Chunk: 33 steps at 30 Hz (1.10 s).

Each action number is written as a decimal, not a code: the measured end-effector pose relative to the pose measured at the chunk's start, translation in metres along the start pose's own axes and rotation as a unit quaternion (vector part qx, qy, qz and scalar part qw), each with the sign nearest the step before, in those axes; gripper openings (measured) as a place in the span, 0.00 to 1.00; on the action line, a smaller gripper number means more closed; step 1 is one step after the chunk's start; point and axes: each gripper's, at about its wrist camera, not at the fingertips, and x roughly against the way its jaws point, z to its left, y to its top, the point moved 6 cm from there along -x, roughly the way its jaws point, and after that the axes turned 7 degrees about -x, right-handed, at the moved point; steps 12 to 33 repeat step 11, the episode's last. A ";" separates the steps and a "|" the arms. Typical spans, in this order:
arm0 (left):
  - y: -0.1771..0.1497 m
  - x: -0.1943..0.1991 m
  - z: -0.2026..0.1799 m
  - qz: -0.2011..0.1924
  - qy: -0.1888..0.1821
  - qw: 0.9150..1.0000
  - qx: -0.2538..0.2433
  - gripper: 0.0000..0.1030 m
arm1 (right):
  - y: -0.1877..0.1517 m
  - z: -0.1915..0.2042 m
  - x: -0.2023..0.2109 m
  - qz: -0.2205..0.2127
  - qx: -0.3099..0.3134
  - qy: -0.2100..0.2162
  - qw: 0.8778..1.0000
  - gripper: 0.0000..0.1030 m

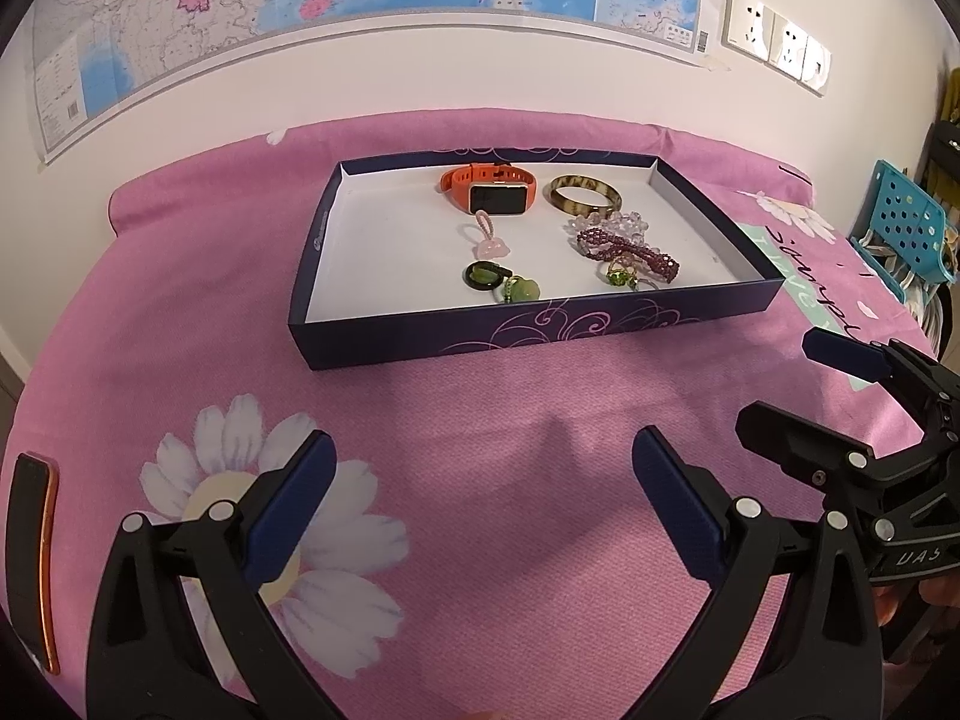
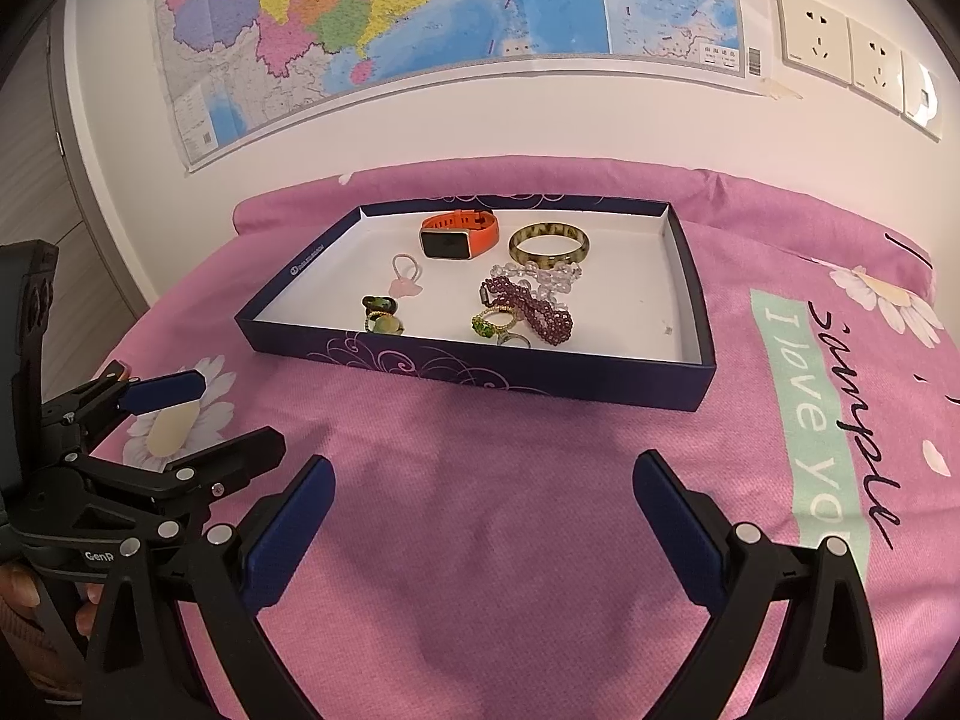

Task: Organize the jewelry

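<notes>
Pink cloth (image 1: 492, 480) fills the table from edge to edge, daisies and lettering printed across it, and on it, well ahead of both tools, sits the tray (image 1: 420, 339), dark blue outside and white within. All the jewelry is in there: the orange watch (image 1: 489, 189) at the back, the mottled bangle (image 1: 583, 193) just beside it on the right, then the purple beads (image 1: 630, 249) lying tangled against a clear bead strand, the pink charm (image 1: 489, 243) nearer the middle, the green charm (image 1: 501, 283) at the front wall, and a green ring (image 2: 495, 324) tucked beside the purple beads (a second, silvery ring seems to lie by it, too small to be sure). The left gripper (image 1: 483, 501) hangs low over bare cloth, jaws spread wide, nothing between them. The right gripper (image 2: 483, 519) is the same, splayed wide and empty, just beside its partner. By the look of it this is either the start of sorting or a pause between picks; no piece is in hand. The next move calls for a reach forward over the tray's front wall, and the tangle of beads and rings on the right looks the fiddly part, where one piece must be pinched without dragging its neighbours.
</notes>
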 end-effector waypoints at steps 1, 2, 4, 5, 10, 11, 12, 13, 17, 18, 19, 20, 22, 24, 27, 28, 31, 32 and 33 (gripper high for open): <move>0.000 0.000 0.000 0.000 -0.004 1.000 0.001 0.95 | 0.000 0.000 0.000 0.000 0.001 -0.001 1.000 0.93; 0.000 0.000 -0.001 0.000 -0.005 1.000 0.001 0.95 | 0.000 0.001 0.001 -0.001 0.002 -0.002 1.000 0.93; 0.000 0.000 -0.002 0.003 -0.003 1.000 -0.002 0.95 | -0.001 0.001 0.001 0.001 0.006 -0.003 1.000 0.93; -0.001 -0.001 -0.002 0.006 -0.005 1.000 -0.001 0.95 | 0.000 0.001 0.002 0.001 0.008 -0.003 1.000 0.93; -0.002 0.000 0.006 0.009 -0.002 1.000 0.004 0.95 | 0.004 -0.030 0.007 0.010 0.004 -0.017 1.000 0.93; -0.002 0.000 0.012 0.010 0.002 1.000 0.008 0.95 | 0.006 -0.045 0.009 0.011 0.003 -0.036 0.999 0.93; -0.002 0.000 0.012 0.010 0.002 1.000 0.008 0.95 | 0.006 -0.045 0.009 0.011 0.003 -0.036 0.999 0.93; -0.002 0.000 0.012 0.010 0.002 1.000 0.008 0.95 | 0.006 -0.045 0.009 0.011 0.003 -0.036 0.999 0.93; -0.002 0.000 0.012 0.010 0.002 1.000 0.008 0.95 | 0.006 -0.045 0.009 0.011 0.003 -0.036 0.999 0.93; -0.002 0.000 0.012 0.010 0.002 1.000 0.008 0.95 | 0.006 -0.045 0.009 0.011 0.003 -0.036 0.999 0.93; -0.002 0.000 0.012 0.010 0.002 1.000 0.008 0.95 | 0.006 -0.045 0.009 0.011 0.003 -0.036 0.999 0.93; -0.002 0.000 0.012 0.010 0.002 1.000 0.008 0.95 | 0.006 -0.045 0.009 0.011 0.003 -0.036 0.999 0.93; -0.002 0.000 0.012 0.010 0.002 1.000 0.008 0.95 | 0.006 -0.045 0.009 0.011 0.003 -0.036 0.999 0.93; -0.002 0.000 0.012 0.010 0.002 1.000 0.008 0.95 | 0.006 -0.045 0.009 0.011 0.003 -0.036 0.999 0.93; -0.002 0.000 0.012 0.010 0.002 1.000 0.008 0.95 | 0.006 -0.045 0.009 0.011 0.003 -0.036 0.999 0.93; -0.002 0.000 0.012 0.010 0.002 1.000 0.008 0.95 | 0.006 -0.045 0.009 0.011 0.003 -0.036 0.999 0.93; -0.002 0.000 0.012 0.010 0.002 1.000 0.008 0.95 | 0.006 -0.045 0.009 0.011 0.003 -0.036 0.999 0.93; -0.002 0.000 0.012 0.010 0.002 1.000 0.008 0.95 | 0.006 -0.045 0.009 0.011 0.003 -0.036 0.999 0.93; -0.002 0.000 0.012 0.010 0.002 1.000 0.008 0.95 | 0.006 -0.045 0.009 0.011 0.003 -0.036 0.999 0.93</move>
